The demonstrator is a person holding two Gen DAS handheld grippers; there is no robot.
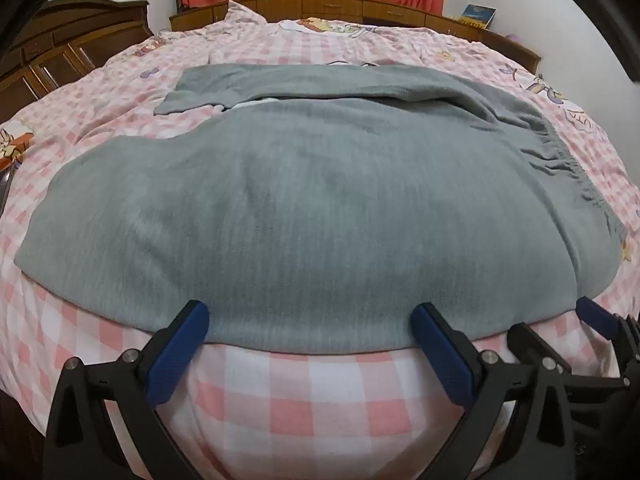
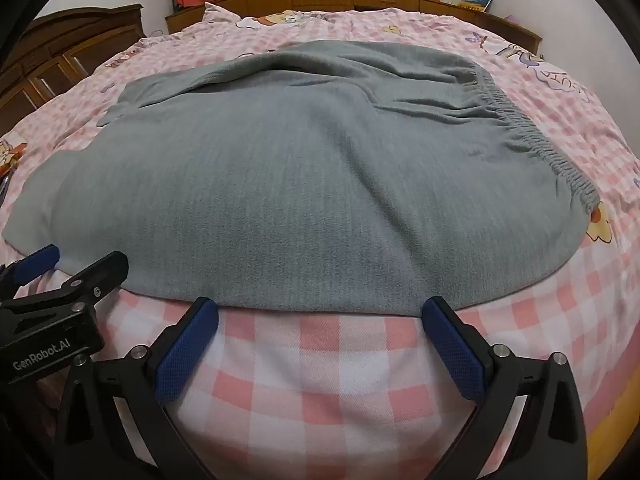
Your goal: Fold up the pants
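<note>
Left wrist: book (image 1: 478,15) on ledge (image 1: 332,6) beyond pants (image 1: 300,208)

A: Surface?
B: Bed (image 1: 328,396) with pink-and-white checked cover, cartoon prints toward the far side.
A: What's on it?
B: Grey pants (image 1: 304,216), spread flat, elastic waistband right, legs left. Possibly a pillow (image 2: 224,12) at the far edge, too distorted to confirm.

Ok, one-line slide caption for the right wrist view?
Right gripper, jaws wide open, poised at the near edge of grey pants on a pink checked bed.
</note>
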